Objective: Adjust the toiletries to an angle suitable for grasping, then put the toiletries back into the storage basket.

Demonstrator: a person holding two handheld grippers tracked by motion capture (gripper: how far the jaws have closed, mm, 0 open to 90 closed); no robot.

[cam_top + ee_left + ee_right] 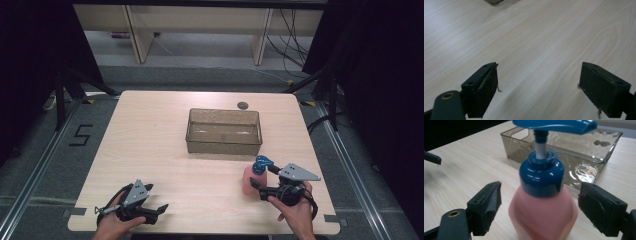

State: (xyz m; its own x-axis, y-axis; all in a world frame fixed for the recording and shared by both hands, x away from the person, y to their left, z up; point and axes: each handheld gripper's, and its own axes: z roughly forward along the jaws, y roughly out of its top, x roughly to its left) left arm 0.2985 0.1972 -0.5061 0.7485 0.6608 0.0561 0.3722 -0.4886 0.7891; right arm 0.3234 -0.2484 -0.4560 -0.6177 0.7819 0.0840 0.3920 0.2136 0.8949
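Item one, pink pump bottle [543, 216]: it is standing upright on the wooden table [150, 150], near the right front corner, just in front of the tray's right end. I am seeing a pink faceted body, a dark blue collar and a blue pump head [555, 125] raised on its stem.

Item two, right gripper [540, 212]: I am holding it level with the bottle's body, jaws spread wide, one on either side of the pink body. Neither pad is touching the plastic as far as the right gripper view is letting me judge; the gaps are narrow and the near edge is blurred. In the high view the right hand [295, 210] is gripping the tool from the table's front edge.

Item three, smoked clear plastic tray [223, 131]: it is sitting at the table's centre, rectangular, open-topped, just behind the bottle.

Item four, left gripper [539, 90]: it is resting low over bare wood near the front left corner, well apart from the bottle, jaws spread with nothing between them.

Item five, small dark round disc [243, 105]: it is lying beyond the tray, near the far edge.
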